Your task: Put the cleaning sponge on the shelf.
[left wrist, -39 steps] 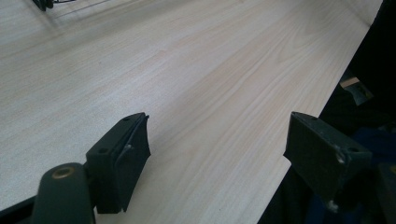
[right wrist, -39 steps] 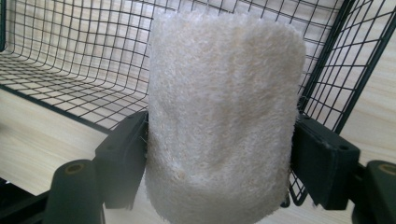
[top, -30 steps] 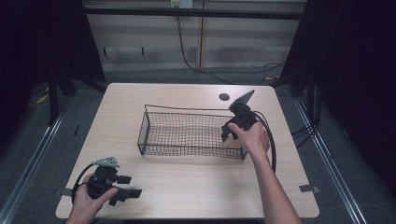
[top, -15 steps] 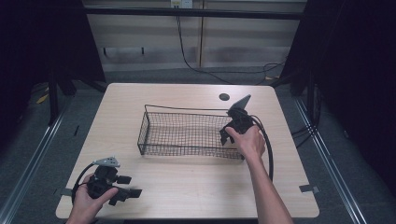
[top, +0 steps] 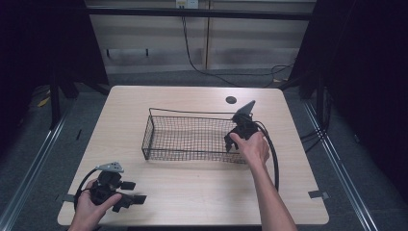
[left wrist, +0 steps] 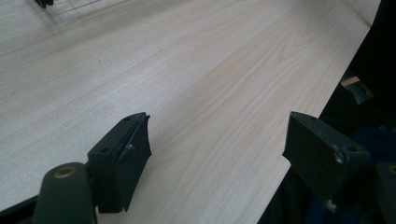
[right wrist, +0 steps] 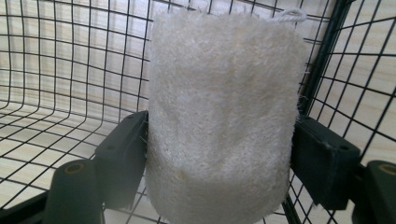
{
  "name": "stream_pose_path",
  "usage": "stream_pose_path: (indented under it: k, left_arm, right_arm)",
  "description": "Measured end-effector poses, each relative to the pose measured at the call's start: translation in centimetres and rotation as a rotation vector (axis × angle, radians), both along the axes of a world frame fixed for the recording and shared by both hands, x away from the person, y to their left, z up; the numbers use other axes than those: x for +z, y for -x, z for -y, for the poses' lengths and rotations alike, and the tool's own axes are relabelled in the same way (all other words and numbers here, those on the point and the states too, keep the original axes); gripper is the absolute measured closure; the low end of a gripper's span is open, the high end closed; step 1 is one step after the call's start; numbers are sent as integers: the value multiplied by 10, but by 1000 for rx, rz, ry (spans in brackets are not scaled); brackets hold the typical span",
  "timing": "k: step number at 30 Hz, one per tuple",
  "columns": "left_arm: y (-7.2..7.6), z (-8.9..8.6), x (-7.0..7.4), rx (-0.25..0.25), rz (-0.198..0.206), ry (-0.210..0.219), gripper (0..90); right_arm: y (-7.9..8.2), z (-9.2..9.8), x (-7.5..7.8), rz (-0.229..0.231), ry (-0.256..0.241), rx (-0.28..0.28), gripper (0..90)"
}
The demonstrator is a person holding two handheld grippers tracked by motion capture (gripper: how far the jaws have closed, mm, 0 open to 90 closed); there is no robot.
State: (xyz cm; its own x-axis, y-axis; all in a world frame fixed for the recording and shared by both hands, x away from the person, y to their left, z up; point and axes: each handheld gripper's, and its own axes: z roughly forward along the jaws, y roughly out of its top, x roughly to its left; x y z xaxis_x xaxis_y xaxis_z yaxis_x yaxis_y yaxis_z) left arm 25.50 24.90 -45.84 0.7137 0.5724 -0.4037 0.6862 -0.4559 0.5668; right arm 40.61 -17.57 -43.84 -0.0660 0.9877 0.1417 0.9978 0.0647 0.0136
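Left hand-held gripper [top: 126, 192]: sits low at the near-left corner of the counter [top: 192, 192], held in the person's left hand [top: 91, 208], jaws pointing right along the near edge. Grey three-cornered plate on top, cable looped behind it. In the left gripper view the jaws stand wide apart with nothing between them, bare wood below, near edge of the counter running off to the right.

Wire basket [top: 159, 132]: black mesh, mid-counter, long side across the table.

Right hand-held gripper [top: 230, 144]: at the right end of the basket, tipped down into it; right hand [top: 252, 147] wraps it from the near side, forearm reaching in from the bottom edge. In the right gripper view the jaws are closed onto a cream loofah-like sponge [right wrist: 222, 116], one pad on each side of it, small cord loop at its top. The sponge is inside the basket, in its right-end corner, mesh wall right behind it.

Versus a second ago: right hand and gripper have shifted slightly further over the basket's right end. Left gripper hasn't moved.
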Motion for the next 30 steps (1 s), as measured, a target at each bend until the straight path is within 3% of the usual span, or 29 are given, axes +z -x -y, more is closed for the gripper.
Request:
stream_pose_path:
  k: [19, 30]
  left_arm:
    - [0, 0, 0, 1, 6, 6, 220]
    - [0, -1, 1, -4, 4, 3, 220]
  right_arm:
    - [-4, -5, -4, -9, 46, -2, 244]
    - [-3, -2, 2, 5, 28, 0, 194]
